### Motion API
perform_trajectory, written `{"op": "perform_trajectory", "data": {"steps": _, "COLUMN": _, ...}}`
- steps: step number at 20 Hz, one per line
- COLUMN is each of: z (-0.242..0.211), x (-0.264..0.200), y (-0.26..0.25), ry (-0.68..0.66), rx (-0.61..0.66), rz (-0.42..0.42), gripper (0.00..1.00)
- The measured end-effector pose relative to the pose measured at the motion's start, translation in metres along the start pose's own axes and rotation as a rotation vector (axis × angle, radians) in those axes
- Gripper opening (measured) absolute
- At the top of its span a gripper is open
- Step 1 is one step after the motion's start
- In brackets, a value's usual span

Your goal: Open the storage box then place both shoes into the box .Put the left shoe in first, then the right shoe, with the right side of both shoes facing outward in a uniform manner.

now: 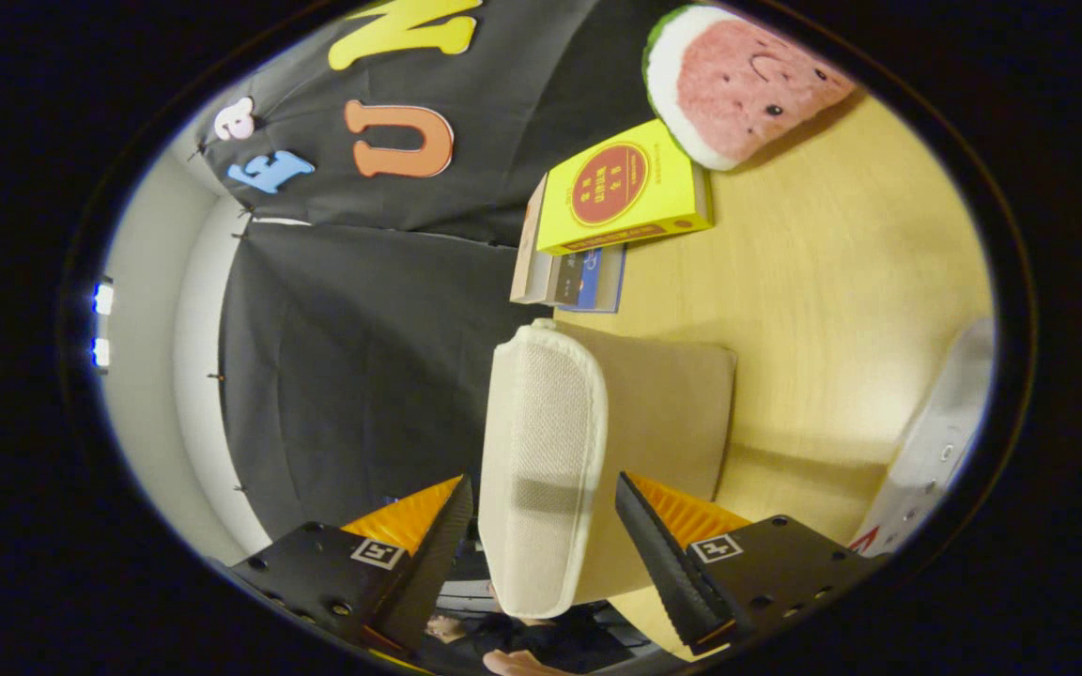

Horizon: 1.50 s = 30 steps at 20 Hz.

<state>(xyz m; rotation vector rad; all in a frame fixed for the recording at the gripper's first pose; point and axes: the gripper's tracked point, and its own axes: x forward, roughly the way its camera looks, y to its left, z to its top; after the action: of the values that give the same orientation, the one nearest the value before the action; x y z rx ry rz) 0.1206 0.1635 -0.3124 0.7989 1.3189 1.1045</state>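
Beige fabric storage box (pixel 597 451) is straddled by the open tool (pixel 541 545), unpinched; lid opening is judged underway, closing needed; shoe (pixel 935 451) at three o'clock.

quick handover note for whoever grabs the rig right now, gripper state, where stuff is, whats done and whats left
Gripper: fingers open, one on each side of the box lid, not pressing it.
Box: beige fabric, on the wooden table, just ahead of the books. The view is rolled sideways, so I cannot tell how far the lid is lifted.
White shoe: on the table beside the box.
Done: no shoe seen in the box.
Left: finish opening, left shoe in, then right.
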Motion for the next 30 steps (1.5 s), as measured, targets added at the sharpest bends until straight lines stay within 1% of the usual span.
{"op": "perform_trajectory", "data": {"steps": 3, "z": 0.006, "x": 0.003, "y": -0.007, "ry": 0.01, "rx": 0.054, "rz": 0.036, "gripper": 0.93}}
{"op": "perform_trajectory", "data": {"steps": 5, "z": 0.006, "x": -0.001, "y": -0.002, "ry": 0.017, "rx": 0.077, "rz": 0.076, "gripper": 0.93}}
{"op": "perform_trajectory", "data": {"steps": 7, "z": 0.001, "x": 0.0, "y": 0.002, "ry": 0.045, "rx": 0.067, "rz": 0.092, "gripper": 0.93}}
{"op": "perform_trajectory", "data": {"steps": 8, "z": -0.002, "x": 0.002, "y": 0.004, "ry": 0.06, "rx": 0.047, "rz": 0.086, "gripper": 0.93}}
{"op": "perform_trajectory", "data": {"steps": 9, "z": -0.003, "x": 0.002, "y": 0.0, "ry": 0.064, "rx": 0.038, "rz": 0.071, "gripper": 0.83}}
{"op": "perform_trajectory", "data": {"steps": 10, "z": -0.006, "x": 0.003, "y": 0.002, "ry": 0.078, "rx": 0.046, "rz": 0.077, "gripper": 0.74}}
{"op": "perform_trajectory", "data": {"steps": 11, "z": -0.006, "x": 0.004, "y": -0.002, "ry": 0.073, "rx": 0.047, "rz": 0.05, "gripper": 0.74}}
{"op": "perform_trajectory", "data": {"steps": 12, "z": -0.004, "x": 0.007, "y": -0.01, "ry": 0.062, "rx": 0.05, "rz": 0.016, "gripper": 0.65}}
{"op": "perform_trajectory", "data": {"steps": 13, "z": -0.008, "x": 0.001, "y": -0.003, "ry": 0.065, "rx": 0.062, "rz": 0.025, "gripper": 0.56}}
{"op": "perform_trajectory", "data": {"steps": 14, "z": -0.011, "x": -0.002, "y": -0.004, "ry": 0.064, "rx": 0.06, "rz": 0.012, "gripper": 0.48}}
{"op": "perform_trajectory", "data": {"steps": 15, "z": -0.017, "x": -0.002, "y": -0.01, "ry": 0.066, "rx": 0.054, "rz": -0.043, "gripper": 0.39}}
{"op": "perform_trajectory", "data": {"steps": 17, "z": -0.013, "x": -0.005, "y": -0.006, "ry": 0.047, "rx": 0.106, "rz": -0.058, "gripper": 0.21}}
{"op": "perform_trajectory", "data": {"steps": 18, "z": -0.015, "x": -0.008, "y": -0.008, "ry": 0.043, "rx": 0.099, "rz": -0.082, "gripper": 0.2}}
{"op": "perform_trajectory", "data": {"steps": 19, "z": -0.015, "x": -0.013, "y": -0.005, "ry": 0.026, "rx": 0.118, "rz": -0.093, "gripper": 0.19}}
{"op": "perform_trajectory", "data": {"steps": 20, "z": -0.015, "x": -0.014, "y": -0.004, "ry": 0.018, "rx": 0.135, "rz": -0.111, "gripper": 0.08}}
{"op": "perform_trajectory", "data": {"steps": 23, "z": -0.019, "x": -0.02, "y": 0.003, "ry": -0.006, "rx": 0.161, "rz": -0.182, "gripper": 0.08}}
{"op": "perform_trajectory", "data": {"steps": 24, "z": -0.015, "x": -0.025, "y": 0.013, "ry": -0.021, "rx": 0.171, "rz": -0.172, "gripper": 0.01}}
{"op": "perform_trajectory", "data": {"steps": 25, "z": -0.013, "x": -0.028, "y": 0.026, "ry": -0.033, "rx": 0.162, "rz": -0.162, "gripper": 0.0}}
{"op": "perform_trajectory", "data": {"steps": 29, "z": -0.008, "x": -0.03, "y": 0.066, "ry": -0.061, "rx": 0.114, "rz": -0.175, "gripper": 0.0}}
{"op": "perform_trajectory", "data": {"steps": 30, "z": -0.006, "x": -0.03, "y": 0.074, "ry": -0.068, "rx": 0.106, "rz": -0.192, "gripper": 0.0}}
